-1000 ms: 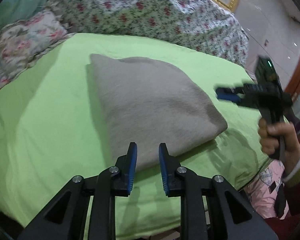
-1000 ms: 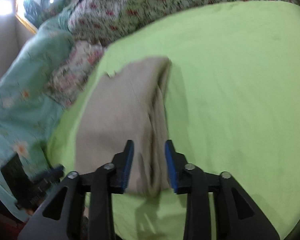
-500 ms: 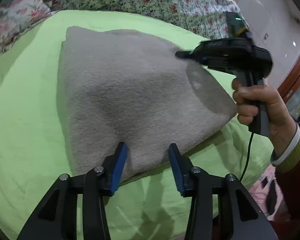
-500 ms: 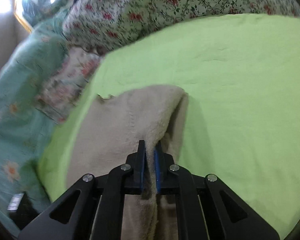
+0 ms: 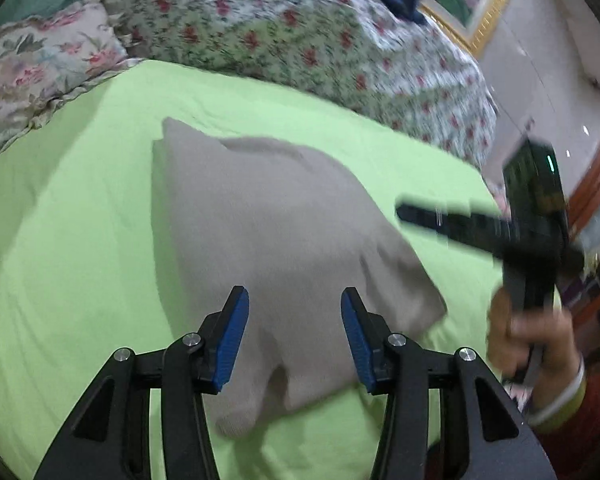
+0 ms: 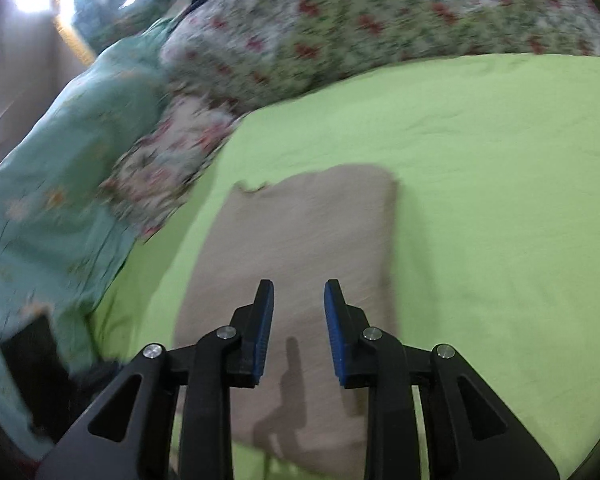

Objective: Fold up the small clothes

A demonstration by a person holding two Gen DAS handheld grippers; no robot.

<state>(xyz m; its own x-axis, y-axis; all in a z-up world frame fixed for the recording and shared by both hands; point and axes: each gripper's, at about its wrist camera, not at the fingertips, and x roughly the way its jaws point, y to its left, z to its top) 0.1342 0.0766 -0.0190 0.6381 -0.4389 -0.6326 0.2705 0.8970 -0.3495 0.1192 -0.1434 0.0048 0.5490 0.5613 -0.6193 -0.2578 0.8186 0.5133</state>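
Beige fleece garment (image 5: 284,248), folded into a thick pad, lies on the green sheet (image 5: 80,240). It sits ahead of and under both grippers. Left gripper (image 5: 295,340) spread, nothing between pads. Right gripper (image 6: 299,330) opening, empty; half a second ago it pinched the garment's fold.

a small beige garment (image 5: 276,240) of soft, fuzzy knit lies folded into a compact, roughly rectangular bundle on the lime-green sheet (image 5: 80,240), near its front edge. its top face is smooth and flat (image 6: 300,240); one long side is a thick rounded fold, the far end shows a slightly ragged corner, and a near corner bulges loosely toward the sheet's edge
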